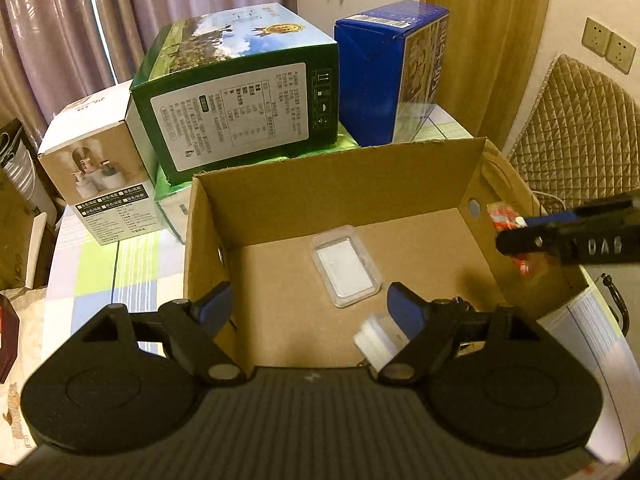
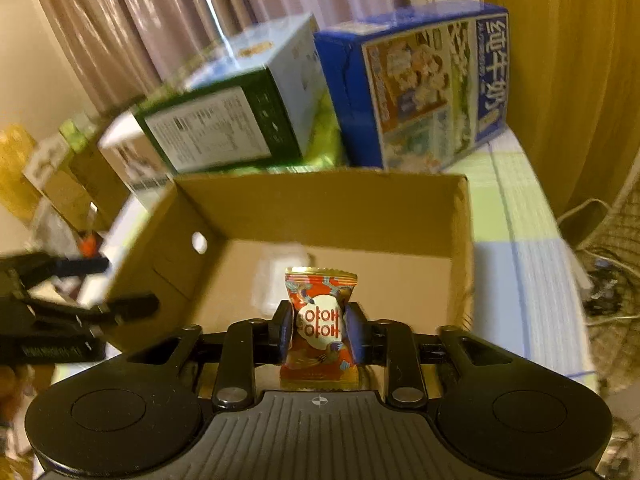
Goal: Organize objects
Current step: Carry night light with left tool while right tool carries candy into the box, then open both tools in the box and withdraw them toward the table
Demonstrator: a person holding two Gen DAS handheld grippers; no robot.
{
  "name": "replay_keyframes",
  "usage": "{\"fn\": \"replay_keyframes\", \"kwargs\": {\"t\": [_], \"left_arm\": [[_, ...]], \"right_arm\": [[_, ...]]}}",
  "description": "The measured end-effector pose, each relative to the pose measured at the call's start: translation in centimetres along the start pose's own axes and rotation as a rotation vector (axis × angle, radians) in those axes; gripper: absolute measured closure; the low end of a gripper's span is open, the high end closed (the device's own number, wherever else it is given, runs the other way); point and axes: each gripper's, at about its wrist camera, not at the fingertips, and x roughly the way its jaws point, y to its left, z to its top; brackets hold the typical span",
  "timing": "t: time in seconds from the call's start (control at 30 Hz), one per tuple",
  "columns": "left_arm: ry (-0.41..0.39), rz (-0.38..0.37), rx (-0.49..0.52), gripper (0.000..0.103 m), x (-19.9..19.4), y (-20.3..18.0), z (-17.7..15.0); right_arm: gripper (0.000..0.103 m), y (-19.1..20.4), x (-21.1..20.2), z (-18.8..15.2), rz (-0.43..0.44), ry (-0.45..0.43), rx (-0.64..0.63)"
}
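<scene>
**Candy clamped in right jaws, over the box**

Right gripper (image 2: 318, 330) jaws clamped on candy (image 2: 319, 320), held upright btwn them above cardboard box (image 2: 320, 204) near edge. Left gripper (image 1: 308, 312) jaws apart, nothing btwn; clear plastic case (image 1: 345, 265) on box floor at 12 o'clock. Green carton (image 1: 240, 92) & blue carton (image 1: 384, 76) on surface behind box.

A red candy packet (image 2: 319, 326) stands upright, pinched at the open cardboard box (image 2: 463, 240). A clear plastic case (image 1: 345, 265) lies flat inside.
</scene>
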Motion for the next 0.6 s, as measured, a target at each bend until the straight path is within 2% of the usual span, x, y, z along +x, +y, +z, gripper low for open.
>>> {"fn": "replay_keyframes", "kwargs": {"t": [0.03, 0.2, 0.33, 0.5, 0.6], "left_arm": [[-0.001, 0.0, 0.001, 0.023, -0.1, 0.0, -0.1], [-0.004, -0.002, -0.009, 0.023, -0.9, 0.1, -0.9], [-0.014, -0.005, -0.018, 0.023, -2.3, -0.1, -2.1], [-0.025, 0.007, -0.017, 0.022, -4.8, -0.6, -4.2], [-0.034, 0.013, -0.026, 0.017, -6.6, -1.1, -5.5]], "right_arm": [[0.04, -0.2, -0.2, 0.0, 0.005, -0.015, 0.022], [0.039, -0.2, -1.6, -0.3, -0.011, -0.034, 0.023], [0.03, 0.0, -3.4, -1.0, -0.023, -0.041, 0.012], [0.023, 0.6, -6.2, -3.3, -0.038, -0.058, -0.019], [0.02, 0.9, -7.9, -5.1, -0.035, -0.059, -0.022]]}}
